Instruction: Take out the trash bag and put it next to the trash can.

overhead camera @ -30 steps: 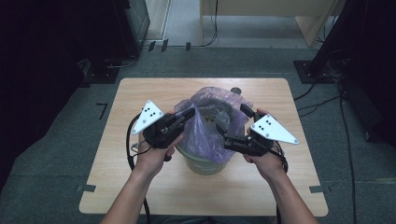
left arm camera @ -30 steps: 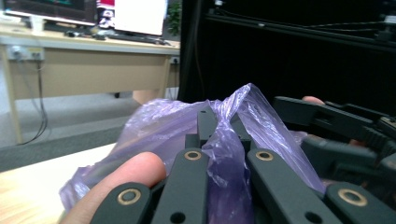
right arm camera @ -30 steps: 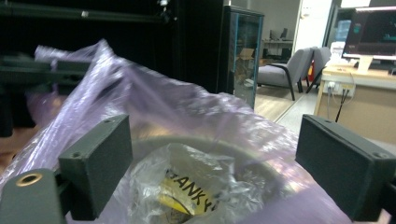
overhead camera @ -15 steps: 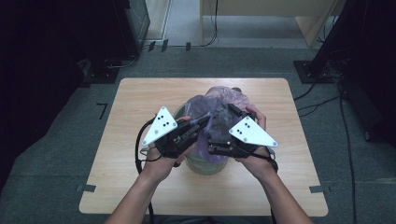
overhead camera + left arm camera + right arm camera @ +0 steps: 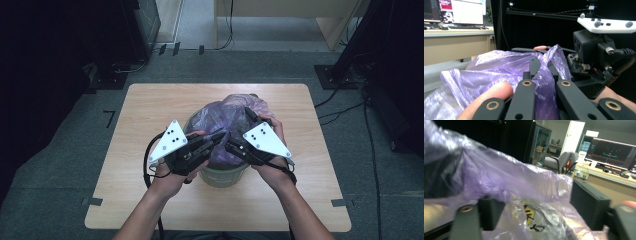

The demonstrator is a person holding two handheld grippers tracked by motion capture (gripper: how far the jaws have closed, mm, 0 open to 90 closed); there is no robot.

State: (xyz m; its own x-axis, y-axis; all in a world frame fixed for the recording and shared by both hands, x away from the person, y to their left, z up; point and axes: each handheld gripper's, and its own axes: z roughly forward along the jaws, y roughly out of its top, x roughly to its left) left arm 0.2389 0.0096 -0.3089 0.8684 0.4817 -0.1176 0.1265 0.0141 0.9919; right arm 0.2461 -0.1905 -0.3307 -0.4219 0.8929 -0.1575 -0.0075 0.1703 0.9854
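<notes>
Over the middle of the worktop (image 5: 150, 115) your two tongs meet above the green bin (image 5: 223, 175), and the purple bag (image 5: 225, 120) that lines it is the thing you are working — its loose top is gathered up out of the bin's mouth and bunched between your hands.

Your left tongs (image 5: 220, 136) point right and slightly away from you; in the left gripper view a fold of the bag (image 5: 544, 75) runs up between the black jaws, which stand close on either side of it, so they look closed on the film. Your right tongs (image 5: 229, 145) point left toward them, tips nearly touching the left pair. In the right gripper view the bag (image 5: 506, 180) drapes over and between the jaws, which stand well apart there — I judge them open, with film lying in the gap but not pinched.

The relation that matters: the bag's free mass lies on the far side of both tongs, billowing away from you over the bin's far rim, while the gathered neck runs roughly upright between the two tips. The left tongs already have it; the right ones sit just beside that same neck, on its right. Some crumpled clear wrapping with dark lettering (image 5: 534, 217) shows inside, below the right jaws.
</notes>
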